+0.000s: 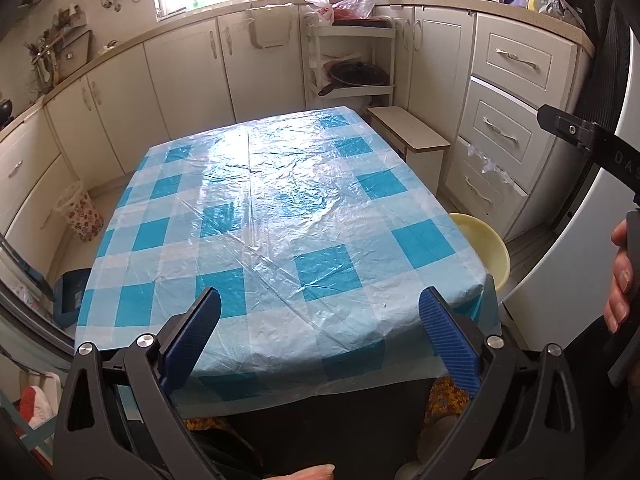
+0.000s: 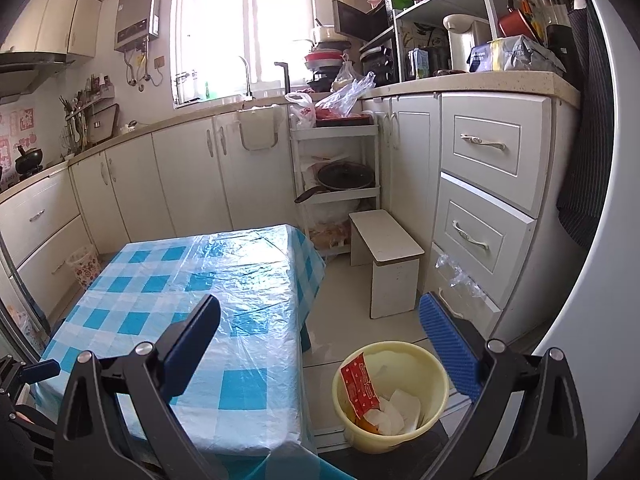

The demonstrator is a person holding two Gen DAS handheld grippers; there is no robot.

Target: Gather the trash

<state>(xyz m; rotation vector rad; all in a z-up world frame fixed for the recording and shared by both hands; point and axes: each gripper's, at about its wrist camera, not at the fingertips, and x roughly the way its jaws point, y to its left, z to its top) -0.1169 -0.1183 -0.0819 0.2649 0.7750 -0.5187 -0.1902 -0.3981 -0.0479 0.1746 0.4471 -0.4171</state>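
Note:
A pale yellow bin [image 2: 436,376] stands on the floor beside the table's right edge. Inside it lie a red wrapper [image 2: 359,383] and white crumpled paper [image 2: 394,412]. My right gripper [image 2: 320,328] hovers open above the bin and the table's corner, nothing between its fingers. In the left wrist view my left gripper [image 1: 320,312] is open over the near edge of the table [image 1: 256,216], which wears a blue-and-white checked cloth under clear plastic. The bin's rim [image 1: 486,236] peeks out past the table's right side. The other gripper's body and a hand [image 1: 620,280] show at the right edge.
A small white stool [image 2: 386,258] stands past the bin near white drawers [image 2: 484,184]. A tiered rack with a pan [image 2: 340,178] sits behind the table. A flowered basket [image 2: 85,266] stands on the floor at the left. Cabinets run along the back.

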